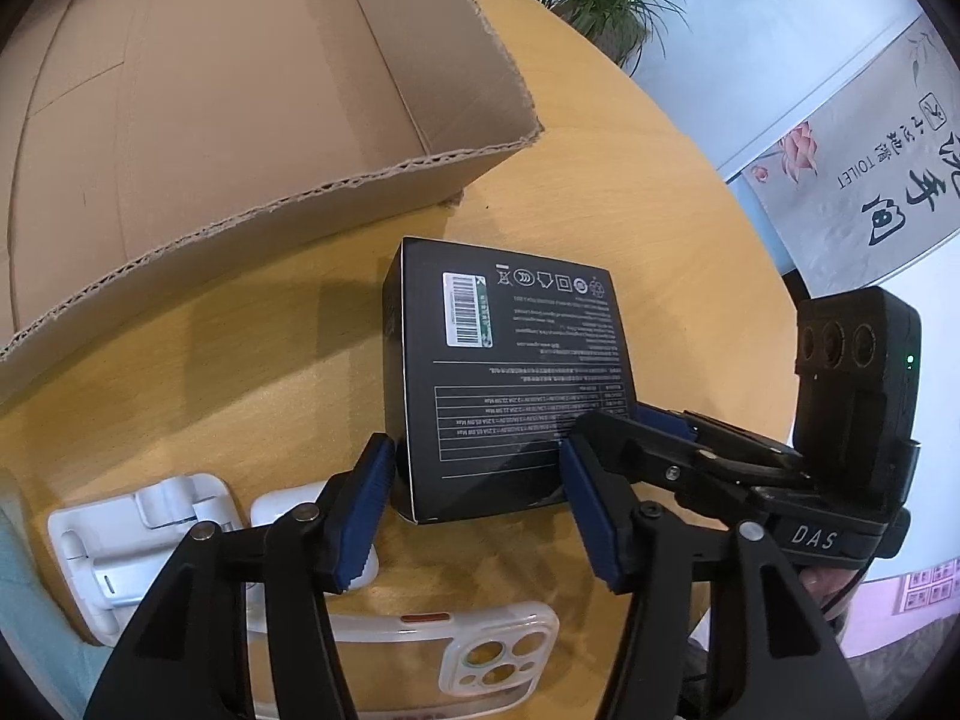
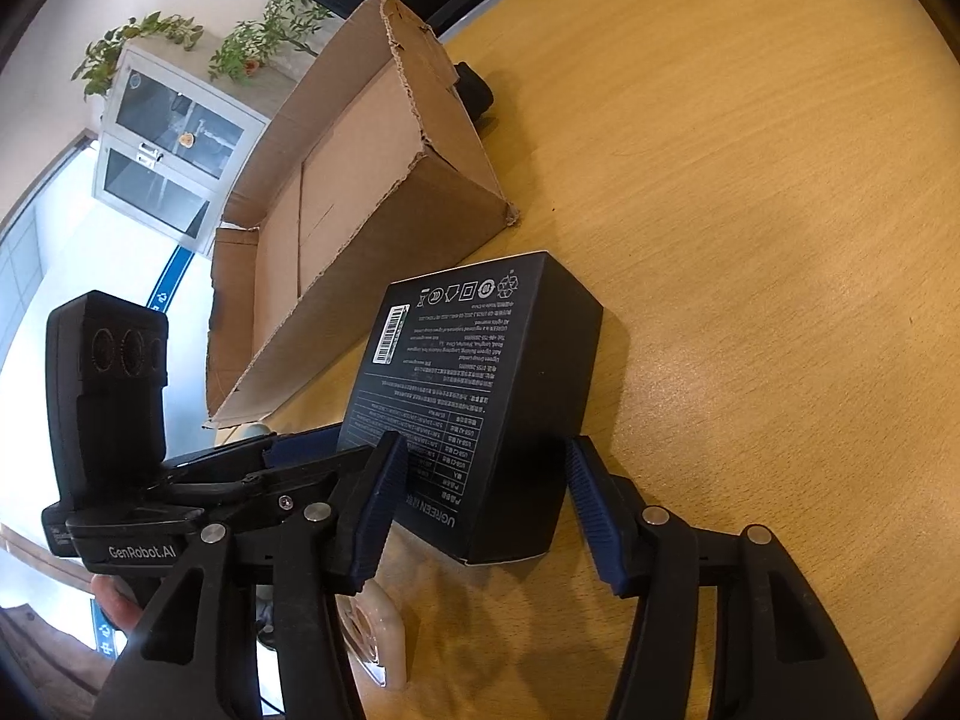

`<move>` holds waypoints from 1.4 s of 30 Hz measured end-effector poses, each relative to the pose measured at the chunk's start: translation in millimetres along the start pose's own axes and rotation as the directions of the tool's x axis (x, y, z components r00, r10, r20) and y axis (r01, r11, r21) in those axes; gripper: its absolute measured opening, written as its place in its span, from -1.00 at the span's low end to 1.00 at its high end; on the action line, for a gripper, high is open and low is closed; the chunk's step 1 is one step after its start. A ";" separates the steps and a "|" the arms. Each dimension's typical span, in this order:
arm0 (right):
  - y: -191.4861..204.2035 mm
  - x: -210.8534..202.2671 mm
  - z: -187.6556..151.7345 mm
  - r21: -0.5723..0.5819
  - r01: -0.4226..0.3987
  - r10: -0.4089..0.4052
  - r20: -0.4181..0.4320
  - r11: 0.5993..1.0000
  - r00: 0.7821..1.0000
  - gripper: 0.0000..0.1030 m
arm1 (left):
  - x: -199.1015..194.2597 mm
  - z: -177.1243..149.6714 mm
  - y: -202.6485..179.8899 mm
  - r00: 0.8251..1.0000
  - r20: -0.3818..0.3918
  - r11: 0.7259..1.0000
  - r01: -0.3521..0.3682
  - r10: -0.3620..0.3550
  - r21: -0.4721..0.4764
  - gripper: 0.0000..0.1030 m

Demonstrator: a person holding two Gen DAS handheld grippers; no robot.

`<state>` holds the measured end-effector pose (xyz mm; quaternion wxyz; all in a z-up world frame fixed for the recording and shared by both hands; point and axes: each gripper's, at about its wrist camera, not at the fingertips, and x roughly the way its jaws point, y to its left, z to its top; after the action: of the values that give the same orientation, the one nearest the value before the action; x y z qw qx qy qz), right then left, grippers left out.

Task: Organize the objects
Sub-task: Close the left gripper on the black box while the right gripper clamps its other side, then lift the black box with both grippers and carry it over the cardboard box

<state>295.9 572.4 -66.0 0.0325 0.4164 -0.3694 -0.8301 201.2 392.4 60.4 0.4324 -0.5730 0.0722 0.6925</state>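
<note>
Our left gripper point(image 1: 474, 510) angled steeply downward, jaws parted, blue pads point(image 1: 366, 510) clear of any grip, our right gripper point(image 2: 486, 513) at its three o'clock, tilted down, jaws likewise parted, fingers converging.

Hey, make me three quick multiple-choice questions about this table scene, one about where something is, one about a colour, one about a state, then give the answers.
1. The cardboard box sits where, against the black box?
A. beyond it
B. on top of it
C. underneath it

2. The gripper pads are:
A. red
B. blue
C. white

3. The cardboard box is:
A. taped shut
B. crushed flat
C. open-topped

Answers: 1 A, it rises behind the black box; 2 B, ribbed blue faces show; 3 C, its bare inside shows.
</note>
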 end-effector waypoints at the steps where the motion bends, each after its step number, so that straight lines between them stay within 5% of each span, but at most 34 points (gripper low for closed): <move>1: 1.0 -0.1 -0.5 -0.011 0.005 -0.005 0.009 1.000 1.000 0.05 | -0.4 -0.7 -0.2 1.000 0.007 1.000 -0.005 0.005 0.002 0.06; 19: 5.8 -17.9 -10.1 -0.048 0.052 -0.048 0.071 0.998 0.996 -0.21 | -5.1 -12.3 -15.8 0.998 0.037 0.998 -0.057 0.056 0.032 -0.01; 26: -5.1 -16.0 -6.8 -0.002 0.007 -0.007 0.040 1.000 0.999 -0.18 | 0.4 -8.5 -6.7 1.000 0.017 1.000 -0.018 0.018 0.001 0.02; 29: -11.6 -8.8 -1.7 0.031 -0.035 0.035 0.003 0.999 0.999 -0.06 | 3.9 -3.1 2.8 1.000 0.006 0.999 0.010 -0.010 -0.049 0.24; 42: -4.9 -7.1 -2.3 0.017 0.008 -0.009 0.034 1.000 0.999 0.01 | 2.2 -3.0 0.3 1.000 0.027 1.000 0.013 -0.013 -0.018 0.15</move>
<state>303.5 577.1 -65.3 0.0193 0.4041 -0.3749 -0.8341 203.3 391.6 57.4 0.4325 -0.5681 0.0563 0.6978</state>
